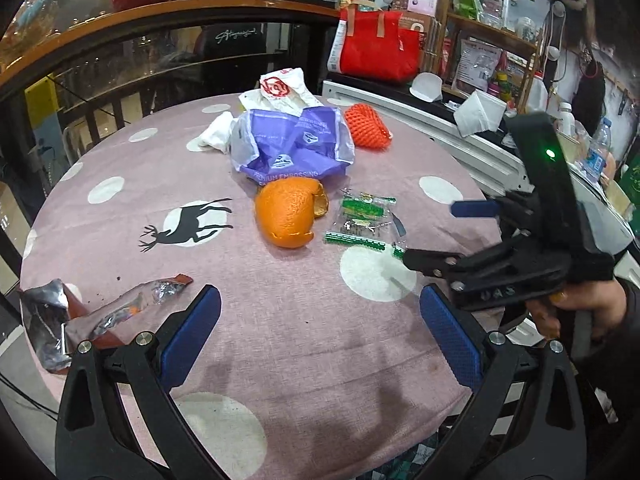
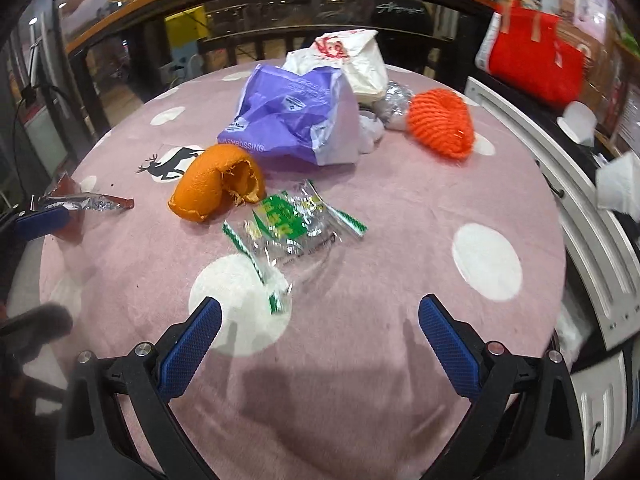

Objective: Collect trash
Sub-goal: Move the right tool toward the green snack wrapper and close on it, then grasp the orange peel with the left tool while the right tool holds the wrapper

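Observation:
Trash lies scattered on a round table with a pink dotted cloth [image 1: 132,208]. An orange peel [image 1: 290,216] [image 2: 218,186] sits mid-table beside a clear green-printed wrapper [image 1: 362,218] [image 2: 288,228]. Behind them are a purple plastic bag [image 1: 292,144] [image 2: 288,120], a white bag with a red logo [image 1: 280,90] [image 2: 344,56] and an orange foam net [image 1: 366,126] [image 2: 440,124]. A torn foil wrapper [image 1: 100,312] [image 2: 88,202] lies at the left edge. My left gripper [image 1: 320,320] is open over bare cloth. My right gripper [image 2: 320,320] [image 1: 430,234] is open just short of the green wrapper.
A hand [image 1: 580,308] holds the right gripper. A white ribbed unit [image 2: 540,140] borders the table on the right, with a red bag [image 1: 376,46] and cluttered shelves behind. A glass counter with a wooden rim [image 1: 160,20] curves behind the table. White tissue [image 1: 216,132] lies by the purple bag.

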{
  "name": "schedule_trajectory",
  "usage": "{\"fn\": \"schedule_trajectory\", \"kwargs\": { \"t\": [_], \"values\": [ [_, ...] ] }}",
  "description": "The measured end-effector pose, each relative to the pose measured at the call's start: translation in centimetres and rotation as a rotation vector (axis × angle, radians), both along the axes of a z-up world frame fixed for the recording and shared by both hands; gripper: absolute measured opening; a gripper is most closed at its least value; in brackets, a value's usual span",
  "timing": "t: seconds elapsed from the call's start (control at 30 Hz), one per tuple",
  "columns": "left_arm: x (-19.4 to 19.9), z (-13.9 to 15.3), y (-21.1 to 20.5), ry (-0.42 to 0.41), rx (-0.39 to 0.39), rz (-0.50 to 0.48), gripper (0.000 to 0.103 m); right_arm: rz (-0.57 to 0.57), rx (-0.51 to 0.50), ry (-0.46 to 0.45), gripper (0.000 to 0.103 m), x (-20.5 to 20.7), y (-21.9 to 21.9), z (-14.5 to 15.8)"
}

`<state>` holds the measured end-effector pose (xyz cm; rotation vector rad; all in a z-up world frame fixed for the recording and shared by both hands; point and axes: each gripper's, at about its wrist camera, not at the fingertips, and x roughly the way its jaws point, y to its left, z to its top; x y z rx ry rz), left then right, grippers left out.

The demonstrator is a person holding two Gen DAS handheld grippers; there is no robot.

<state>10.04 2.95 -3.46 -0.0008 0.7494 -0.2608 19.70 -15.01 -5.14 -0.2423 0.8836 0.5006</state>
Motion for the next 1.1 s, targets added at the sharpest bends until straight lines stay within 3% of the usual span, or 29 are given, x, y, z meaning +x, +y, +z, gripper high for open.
{"fn": "schedule_trajectory", "kwargs": {
  "t": [0.2, 0.47, 0.67, 0.93, 1.1],
  "values": [
    [0.8, -0.6, -0.2, 0.026, -0.015, -0.012, 0.098, 0.126, -0.021, 0.032, 0.097, 2.5, 1.8, -0.3],
    [1.8, -1.2, 0.1, 0.052, -0.016, -0.017, 0.098, 0.192, -0.09, 0.042, 0.094, 4.5, 4.1, -1.1],
    [2.6, -1.5, 0.7, 0.083, -0.034, -0.011, 0.098, 0.21, -0.063, 0.074, 0.076, 5.1, 3.8, -1.5],
    [3.8, -2.0, 1.3, 0.114, -0.053, 0.025, 0.098, 0.186, -0.02, 0.064, 0.037, 4.4, 2.8, -1.2],
    [5.3, -1.9, 0.8, 0.117, -0.021, 0.032, 0.098, 0.159, 0.041, 0.079, 0.03, 4.0, 1.7, -1.0]
  ]
}}
